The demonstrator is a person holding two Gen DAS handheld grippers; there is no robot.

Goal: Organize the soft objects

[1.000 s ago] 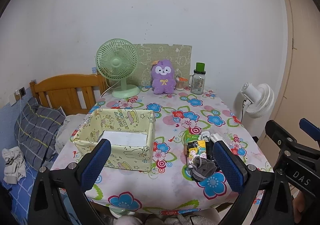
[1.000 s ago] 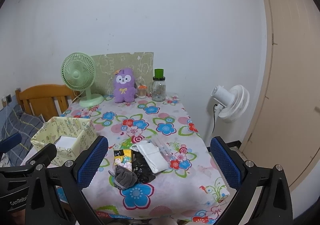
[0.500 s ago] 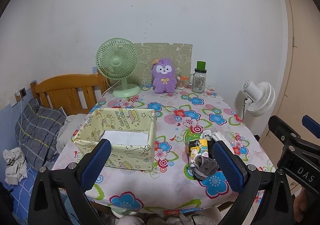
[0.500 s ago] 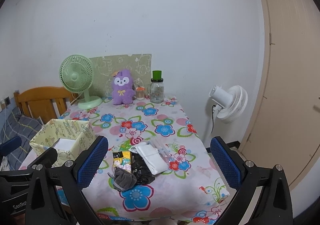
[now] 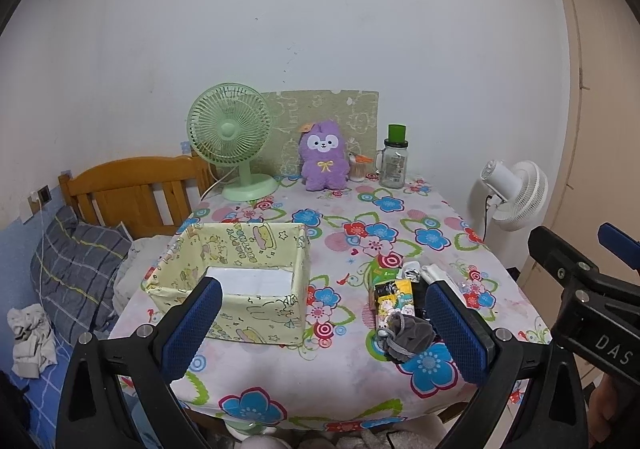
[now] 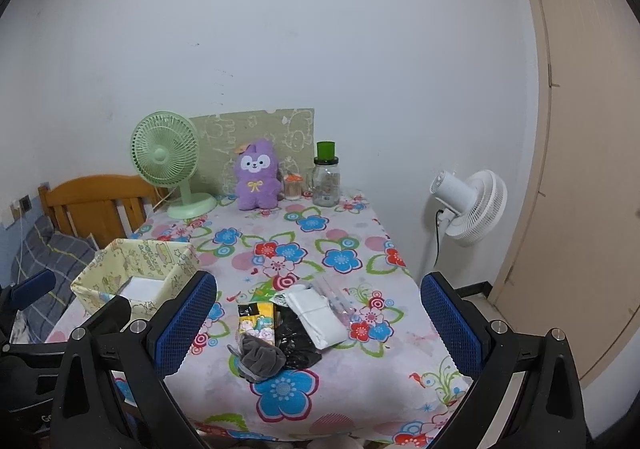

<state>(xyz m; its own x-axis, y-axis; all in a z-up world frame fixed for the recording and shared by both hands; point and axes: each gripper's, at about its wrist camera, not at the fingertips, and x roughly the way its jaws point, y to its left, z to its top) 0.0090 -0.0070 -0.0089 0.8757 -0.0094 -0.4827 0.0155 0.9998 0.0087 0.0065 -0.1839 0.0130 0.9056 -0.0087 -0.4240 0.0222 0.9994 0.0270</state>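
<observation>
The task is judged to be at its very start: nothing has yet been picked up, and both grippers are held back from the near edge of the table (image 6: 344, 233), above and short of the floral cloth. The soft things are seen gathered in a small heap on the near right part of the table: a grey pouch (image 6: 260, 359) nearest the edge, a black packet (image 6: 296, 339) touching it, a white folded cloth (image 6: 316, 315) just beside that, and a yellow printed pack (image 6: 256, 323) at the heap's left. The fabric box (image 5: 240, 273), patterned in pale yellow, is stood well apart to the left of the heap, open at the top, with only a white base seen inside.

For the next move, a descent toward the heap is judged to be called for, probably by the right gripper (image 6: 318, 323), since the heap is framed between its fingers; the grey pouch, being nearest and uppermost, is likely the first to be taken, then carried across to the box.

The right gripper is held wide apart, nothing touched or carried. The left gripper (image 5: 320, 329) is likewise spread wide and empty, with the box's near corner framed between its blue pads (image 5: 192, 329)
</observation>
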